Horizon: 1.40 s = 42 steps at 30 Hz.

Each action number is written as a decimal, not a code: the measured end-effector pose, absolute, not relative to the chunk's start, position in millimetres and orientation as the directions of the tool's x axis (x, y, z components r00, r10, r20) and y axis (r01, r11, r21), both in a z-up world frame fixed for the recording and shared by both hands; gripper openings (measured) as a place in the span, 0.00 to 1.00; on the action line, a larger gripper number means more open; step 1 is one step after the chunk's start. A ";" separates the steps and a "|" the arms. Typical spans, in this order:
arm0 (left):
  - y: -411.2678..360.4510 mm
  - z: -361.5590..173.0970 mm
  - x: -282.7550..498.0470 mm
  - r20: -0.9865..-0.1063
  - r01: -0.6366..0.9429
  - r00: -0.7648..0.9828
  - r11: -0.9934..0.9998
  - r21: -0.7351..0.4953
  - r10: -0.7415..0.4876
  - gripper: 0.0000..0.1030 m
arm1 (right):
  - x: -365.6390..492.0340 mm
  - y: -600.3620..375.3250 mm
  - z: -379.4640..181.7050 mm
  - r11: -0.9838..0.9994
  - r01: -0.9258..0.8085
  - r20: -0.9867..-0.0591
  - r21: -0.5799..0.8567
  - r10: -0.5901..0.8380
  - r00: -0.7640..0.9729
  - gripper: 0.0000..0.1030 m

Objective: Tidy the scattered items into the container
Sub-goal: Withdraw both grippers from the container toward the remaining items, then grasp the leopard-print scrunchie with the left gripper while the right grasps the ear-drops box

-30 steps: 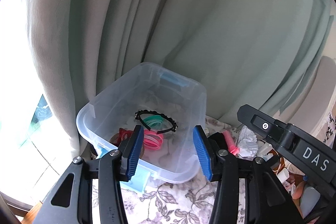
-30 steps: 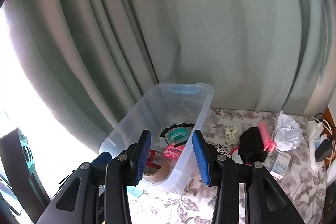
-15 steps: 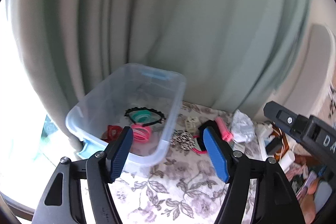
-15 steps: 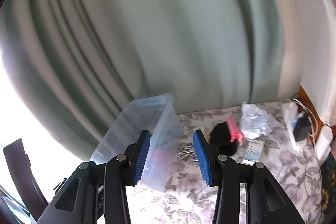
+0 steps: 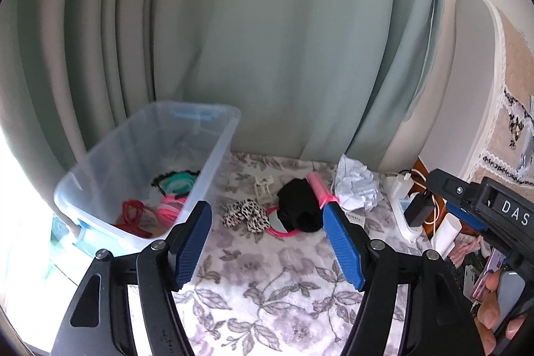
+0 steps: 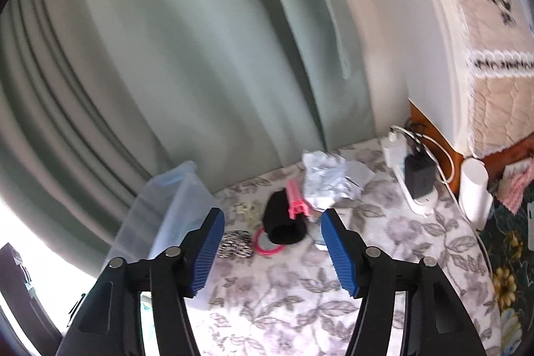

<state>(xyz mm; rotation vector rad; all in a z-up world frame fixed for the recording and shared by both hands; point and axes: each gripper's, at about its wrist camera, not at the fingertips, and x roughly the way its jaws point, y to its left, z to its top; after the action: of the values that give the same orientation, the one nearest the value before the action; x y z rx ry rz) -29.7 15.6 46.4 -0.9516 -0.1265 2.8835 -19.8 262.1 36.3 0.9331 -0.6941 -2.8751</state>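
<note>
Tongs on both sides are hanging above the floral-patterned cloth counter (image 5: 267, 276) with nothing between their blue pads. The left tongs (image 5: 267, 242) are standing wide apart and gripping nothing; the right tongs (image 6: 270, 247) are spreading wider at this moment, likewise empty. In the left wrist view, the clear plastic storage container with a blue handle (image 5: 213, 155) is sitting at about 9 o'clock from the loose pile, its near wall just beside the left pad. Inside it are lying a red ring-shaped item (image 5: 131, 212), a coil of pink bands (image 5: 170, 207) and a teal band with a black toothed headband around it (image 5: 177, 184). Out on the counter, well clear of the tongs, the scattered things are clustering together: a leopard-print fabric scrunchie (image 5: 245, 216), a small cream plastic hair clip (image 5: 263, 189) at 12 o'clock from it, a black fabric bundle (image 5: 298, 206) resting over a round pink-rimmed mirror (image 5: 278, 222), a pink ribbed hair roller (image 5: 319, 189) leaning against the bundle, and a crumpled white paper wad (image 5: 355, 189) at 3 o'clock. Farther right, a white power strip with a black charger plugged in (image 5: 410, 209) is lying near the counter edge. Pale green curtains (image 5: 267, 39) are hanging behind everything.
</note>
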 end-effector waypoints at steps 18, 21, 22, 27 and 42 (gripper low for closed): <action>41.1 -51.0 -100.0 -0.749 -0.052 -0.654 -0.994 -0.098 0.108 0.68 | -72.6 284.8 -77.1 -0.893 -0.193 -0.716 0.406 -0.180 -0.674 0.71; 44.6 -64.3 -114.9 -0.762 -0.039 -0.637 -0.993 -0.116 0.114 0.68 | -84.3 284.2 -96.3 -0.894 -0.203 -0.741 0.400 -0.185 -0.646 0.71; 45.9 -68.5 -119.2 -0.764 -0.031 -0.637 -0.993 -0.110 0.105 0.68 | -87.4 283.5 -101.2 -0.895 -0.204 -0.748 0.396 -0.186 -0.637 0.71; 51.4 -88.7 -141.8 -0.781 -0.012 -0.620 -0.997 -0.080 0.070 0.68 | -103.2 279.2 -124.0 -0.903 -0.210 -0.779 0.375 -0.184 -0.599 0.71; 40.7 -134.8 -195.2 -0.817 0.081 -0.576 -0.995 -0.053 -0.003 0.68 | -136.5 260.8 -149.1 -0.947 -0.196 -0.806 0.255 -0.096 -0.584 0.70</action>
<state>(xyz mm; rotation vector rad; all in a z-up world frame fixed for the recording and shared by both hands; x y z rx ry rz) -195.2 40.7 -134.8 -1.4661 -0.1350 2.8283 -136.5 260.8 -149.1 1.4573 -0.5140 -2.8010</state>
